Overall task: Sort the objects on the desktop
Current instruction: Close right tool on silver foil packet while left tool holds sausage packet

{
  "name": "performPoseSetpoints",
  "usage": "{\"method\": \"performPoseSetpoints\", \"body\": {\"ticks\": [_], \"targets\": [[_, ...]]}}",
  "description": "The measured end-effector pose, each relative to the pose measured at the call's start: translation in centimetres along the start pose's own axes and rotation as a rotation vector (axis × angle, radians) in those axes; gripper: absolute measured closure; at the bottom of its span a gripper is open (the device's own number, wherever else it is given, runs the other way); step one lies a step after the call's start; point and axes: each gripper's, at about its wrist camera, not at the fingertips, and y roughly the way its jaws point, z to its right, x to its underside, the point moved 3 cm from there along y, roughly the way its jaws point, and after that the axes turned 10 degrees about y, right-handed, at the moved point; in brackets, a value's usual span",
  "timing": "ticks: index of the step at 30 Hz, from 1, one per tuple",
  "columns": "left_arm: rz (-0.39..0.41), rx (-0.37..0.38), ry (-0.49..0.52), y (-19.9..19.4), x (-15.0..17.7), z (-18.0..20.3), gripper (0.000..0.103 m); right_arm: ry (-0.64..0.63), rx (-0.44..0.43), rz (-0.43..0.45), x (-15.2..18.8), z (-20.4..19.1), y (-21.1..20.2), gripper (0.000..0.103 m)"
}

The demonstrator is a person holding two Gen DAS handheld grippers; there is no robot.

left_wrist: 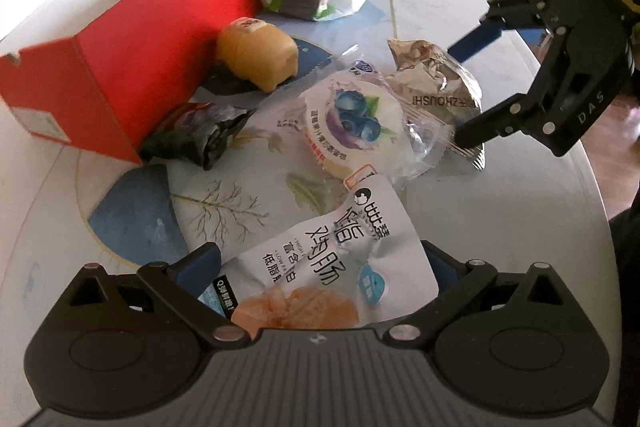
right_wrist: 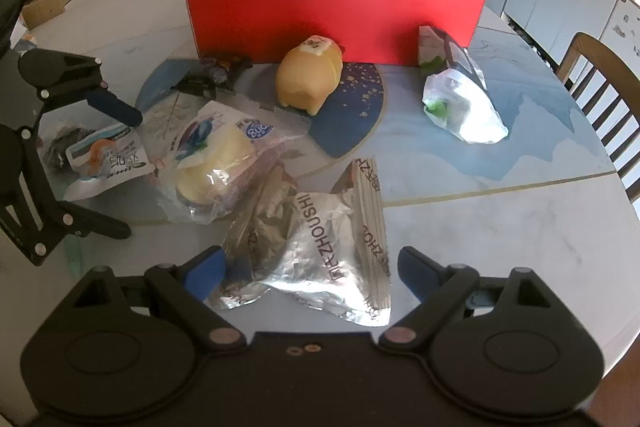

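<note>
**Two grippers, each over a snack bag**

The left gripper has its jaws open wide. A white snack pouch with a picture of meat on it lies between them on the counter. Whether the jaws touch the pouch cannot be told.

The right gripper has its jaws open too. A shiny silver bag lies between them. The left blue fingertip is right at the edge of the bag. The other fingertip is apart from it.

Just past the silver bag is a clear bag with a blueberry cake inside. It touches the silver bag. Beyond it sits a yellow bun in a wrapper, close to the red box. A dark crumpled wrapper lies beside the box wall too. A white and green packet lies farther off to the right, near the box corner.

The red box stands open at the back of the counter. Wooden chairs stand around the counter.
</note>
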Motion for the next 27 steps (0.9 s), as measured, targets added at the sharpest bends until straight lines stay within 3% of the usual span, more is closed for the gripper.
{"method": "performPoseSetpoints", "body": {"ticks": [6, 13, 20, 27], "targets": [[0.015, -0.034, -0.048, -0.7, 0.4, 0.1, 0.007, 0.035, -0.029, -0.013, 0.0, 0.3, 0.5, 0.014], [0.036, -0.091, -0.089, -2.0, 0.8, 1.1, 0.033, 0.05, -0.074, -0.019, -0.4, 0.9, 0.4, 0.033], [0.03, -0.154, -0.163, -2.6, 1.1, 1.9, 0.035, 0.052, -0.084, -0.011, -0.8, 1.4, -0.3, 0.045], [0.052, -0.203, -0.218, -3.6, 0.1, 2.4, 0.035, 0.05, -0.097, 0.003, -0.9, 1.7, -1.5, 0.047]]}}
